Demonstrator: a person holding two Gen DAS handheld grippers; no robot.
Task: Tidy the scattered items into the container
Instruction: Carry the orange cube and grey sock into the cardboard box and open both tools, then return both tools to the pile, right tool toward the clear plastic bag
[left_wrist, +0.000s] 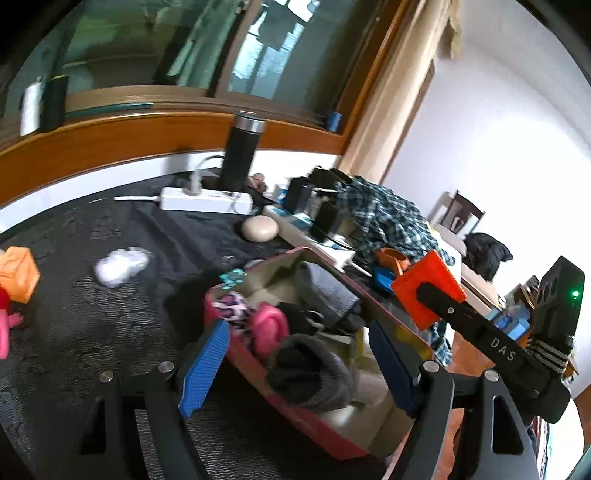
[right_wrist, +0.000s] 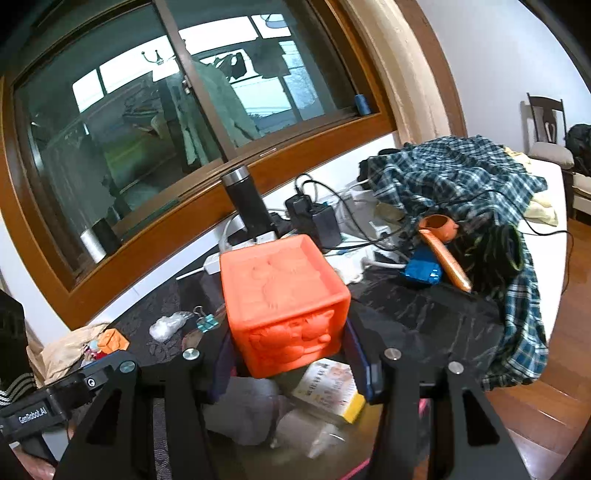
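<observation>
Right wrist view: right gripper (right_wrist: 291, 354) clamped on orange cube (right_wrist: 284, 302), held directly above the open box (left_wrist: 295, 410) of socks. Left gripper (left_wrist: 295, 358): jaws apart, empty, over the box's near edge.

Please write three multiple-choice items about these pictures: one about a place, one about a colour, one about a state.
1. Where does the black flask stand?
A. inside the container
B. at the far side of the table, by the white power strip
C. on the floor

2. What colour is the cube in the right hand-held gripper?
A. orange
B. green
C. white

3. What is the state of the left hand-held gripper?
A. shut on a sock
B. shut on the flask
C. open, holding nothing

Answers:
1 B, the flask is upright just behind the strip.
2 A, its embossed faces are orange.
3 C, its blue pads stand apart above the container, touching nothing.
</observation>
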